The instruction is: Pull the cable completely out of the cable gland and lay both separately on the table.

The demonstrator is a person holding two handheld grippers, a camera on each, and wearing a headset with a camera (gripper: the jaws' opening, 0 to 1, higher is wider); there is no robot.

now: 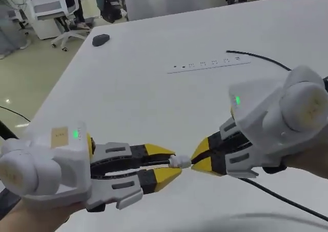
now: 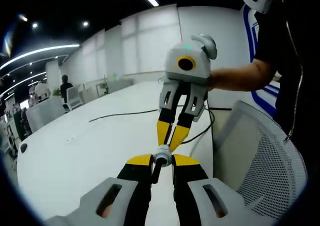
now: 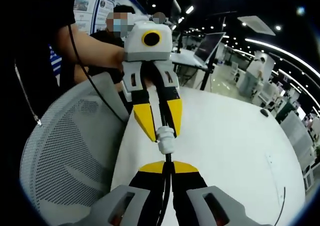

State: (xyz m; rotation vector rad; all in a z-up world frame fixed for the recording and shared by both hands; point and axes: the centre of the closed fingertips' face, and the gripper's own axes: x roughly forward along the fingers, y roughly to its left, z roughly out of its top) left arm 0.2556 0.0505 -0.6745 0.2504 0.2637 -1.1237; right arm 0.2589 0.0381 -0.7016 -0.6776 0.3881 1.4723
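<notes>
Left gripper (image 2: pixel 162 160): my jaws clamped on white cable gland (image 3: pixel 165 138), at yellow tips. Right gripper (image 3: pixel 167 167): jaws closed together on black cable (image 1: pixel 287 200), just beside gland. Grippers tip to tip, nearly touching, held above near part of white table (image 1: pixel 154 98). Left points right, roughly level; right points left, angled slightly down. Cable trails behind right gripper across table. Tan label (image 1: pixel 59 137) on left gripper body, text unreadable. Green light lit on each gripper.
</notes>
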